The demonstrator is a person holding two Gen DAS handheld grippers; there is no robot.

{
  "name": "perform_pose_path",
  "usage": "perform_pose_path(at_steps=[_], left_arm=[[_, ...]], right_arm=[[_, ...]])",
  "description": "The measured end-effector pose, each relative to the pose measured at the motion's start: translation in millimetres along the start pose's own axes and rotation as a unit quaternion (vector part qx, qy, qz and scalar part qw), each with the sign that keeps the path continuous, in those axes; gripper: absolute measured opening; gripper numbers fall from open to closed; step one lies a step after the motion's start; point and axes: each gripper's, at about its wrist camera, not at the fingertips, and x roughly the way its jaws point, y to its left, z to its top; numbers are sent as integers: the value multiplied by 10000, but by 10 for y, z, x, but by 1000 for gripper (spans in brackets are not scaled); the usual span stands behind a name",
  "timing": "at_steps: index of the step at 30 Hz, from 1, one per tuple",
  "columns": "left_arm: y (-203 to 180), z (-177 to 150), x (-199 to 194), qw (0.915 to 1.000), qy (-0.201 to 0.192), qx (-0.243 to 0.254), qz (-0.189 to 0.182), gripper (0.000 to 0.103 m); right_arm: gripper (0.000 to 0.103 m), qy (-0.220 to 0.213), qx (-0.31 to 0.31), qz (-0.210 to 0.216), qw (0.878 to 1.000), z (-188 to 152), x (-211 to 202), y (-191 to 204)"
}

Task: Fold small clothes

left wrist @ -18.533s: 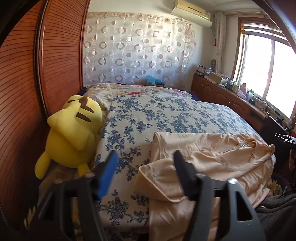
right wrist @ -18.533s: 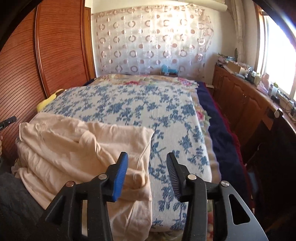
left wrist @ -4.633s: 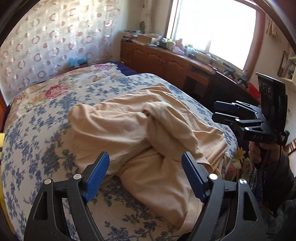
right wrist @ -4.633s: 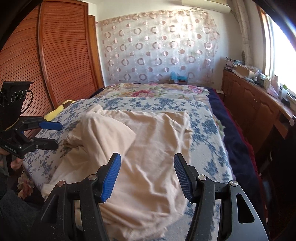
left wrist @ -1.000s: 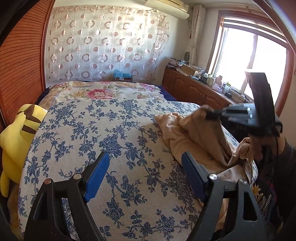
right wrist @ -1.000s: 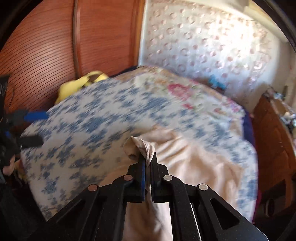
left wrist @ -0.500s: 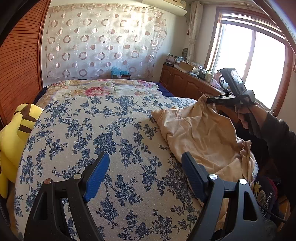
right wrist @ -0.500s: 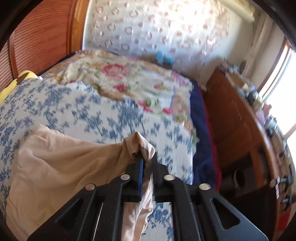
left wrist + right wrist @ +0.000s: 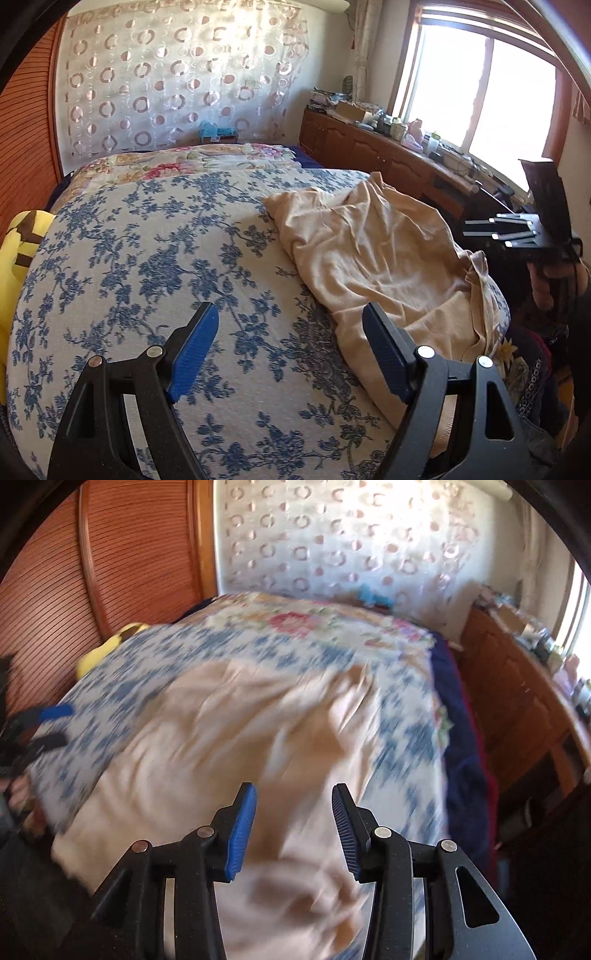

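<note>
The beige garment (image 9: 373, 254) lies crumpled on the right side of the bed (image 9: 155, 258), its near edge spilling over the side. The left gripper (image 9: 288, 350) hovers over the blue-flowered bedspread with its jaws wide apart and empty. The right gripper (image 9: 293, 827), blurred, is also spread and holds nothing, above the garment.

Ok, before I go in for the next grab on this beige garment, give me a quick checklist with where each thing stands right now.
1. Left gripper open, holding nothing: ok.
2. Right gripper open, let go of cloth: ok.
3. Beige garment lying flat: not ok, it is crumpled near the bed's right edge.
4. Garment fully on the floral bedspread: not ok, its near edge droops over the side.
5. Sleeves or hem located: cannot tell, the right wrist view is motion-blurred.
</note>
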Motion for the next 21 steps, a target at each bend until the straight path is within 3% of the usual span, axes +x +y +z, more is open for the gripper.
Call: perform_pose_path(at_steps=[5,6,7,8,9,16,21], left_arm=[[-140,-19,60,9998,110,163,-38,81],[-157,-19,65,9997,120,190,-44,81],[-171,-16,68,9997,122,204,-53,81],[-180,-16,71,9997,124,207,-59,81],[-185,-16,72,9997,125,206,-67,81],[-196,-7,91,9997,138,189,-71,81],[-179,45,111,9998,85,165,-71,81]], right_arm=[[44,223,238,67,9994,-375,-66,-48],[37,244,246,73,9994,-410,-78,-61],[17,267,216,102,9994,-469,-116,-60],[7,306,171,131,9993,-509,-156,-62],[4,314,126,90,9994,-569,-210,-62],[2,408,106,-126,9990,-795,-733,-236],[2,428,236,-125,9987,-855,-848,-317]])
